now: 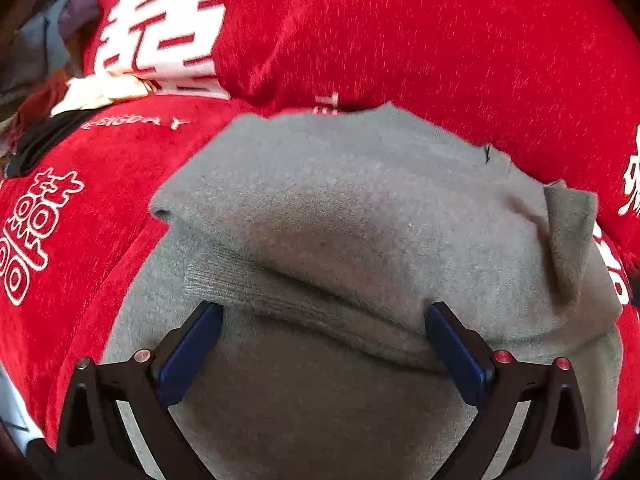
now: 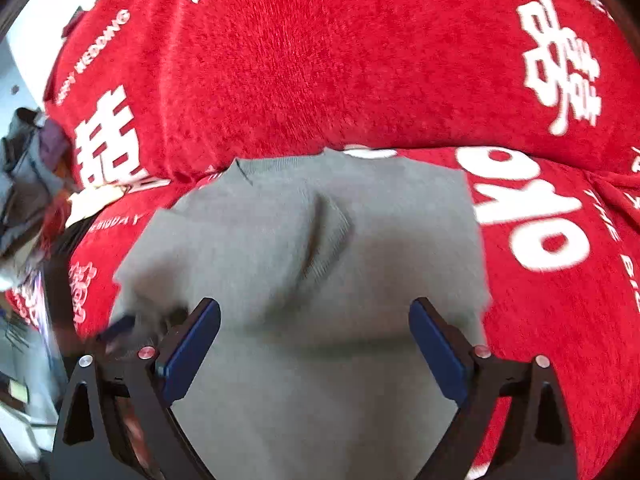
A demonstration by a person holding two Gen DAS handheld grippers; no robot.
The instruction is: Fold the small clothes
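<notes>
Left tongs (image 1: 324,332) spread apart, low over the grey knit (image 1: 360,216), blue pads either side of a ribbed fold. Right tongs (image 2: 314,330) also apart above the same knit (image 2: 304,240). Knit lies folded on a red blanket (image 1: 440,40) with white characters. Clothes pile (image 2: 28,184) at left edge.

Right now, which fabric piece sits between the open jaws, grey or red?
The grey knit garment, plain and folded, with a ribbed hem showing. The red plush blanket with white lettering lies beneath and behind it. Both grippers' jaws stand open over the grey piece.
</notes>
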